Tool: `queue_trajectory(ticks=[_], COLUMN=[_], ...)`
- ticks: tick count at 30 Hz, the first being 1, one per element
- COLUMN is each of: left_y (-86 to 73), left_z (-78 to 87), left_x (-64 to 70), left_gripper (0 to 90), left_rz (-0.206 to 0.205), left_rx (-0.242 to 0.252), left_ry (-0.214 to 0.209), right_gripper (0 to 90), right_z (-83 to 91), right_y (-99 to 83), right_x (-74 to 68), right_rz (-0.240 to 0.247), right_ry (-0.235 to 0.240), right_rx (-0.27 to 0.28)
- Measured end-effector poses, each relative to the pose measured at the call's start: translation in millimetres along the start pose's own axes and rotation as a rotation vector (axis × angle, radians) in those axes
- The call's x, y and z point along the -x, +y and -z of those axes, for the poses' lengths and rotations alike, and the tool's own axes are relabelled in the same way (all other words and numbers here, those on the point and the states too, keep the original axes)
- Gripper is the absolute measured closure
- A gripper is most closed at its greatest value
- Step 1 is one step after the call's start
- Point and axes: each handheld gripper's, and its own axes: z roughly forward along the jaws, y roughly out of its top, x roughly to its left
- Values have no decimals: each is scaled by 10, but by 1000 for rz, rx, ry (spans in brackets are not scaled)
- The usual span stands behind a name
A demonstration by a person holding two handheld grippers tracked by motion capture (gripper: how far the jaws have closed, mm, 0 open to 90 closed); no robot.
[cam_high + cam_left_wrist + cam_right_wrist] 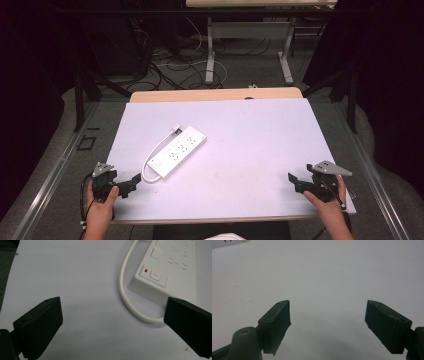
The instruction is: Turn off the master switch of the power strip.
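Two grippers wait at my counter's (260, 130) near corners, jaws spread and empty: left gripper (134, 181) just short of the white power strip (180, 150), apparently untouched; right gripper (294, 181) well apart.

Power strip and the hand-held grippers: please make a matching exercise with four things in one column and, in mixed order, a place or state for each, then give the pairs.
Things
1. power strip
2. cord
3. left hand-held gripper
4. right hand-held gripper

Places or states
A. open, at the table's near right edge
B. loops from the strip's near end along its left side
C. lies diagonally, left of the table's middle
D. open, just short of the strip's switch end

Pairs: 1-C, 2-B, 3-D, 4-A
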Motion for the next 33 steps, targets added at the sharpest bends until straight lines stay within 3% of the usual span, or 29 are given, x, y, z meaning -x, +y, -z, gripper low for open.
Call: queue_trajectory(ticks=[22, 33], left_y=[-36, -31], left_z=[-73, -86], left_x=[5, -1], left_gripper=[35, 35], left_rz=[-26, -17], left_rx=[-28, -39], left_ry=[5, 5], right_gripper=[202, 202], right_z=[-18, -38], right_y=[-8, -15], right_x=[-8, -8], right_rz=[0, -2], right_ry=[11, 19], right_rx=[-14, -18])
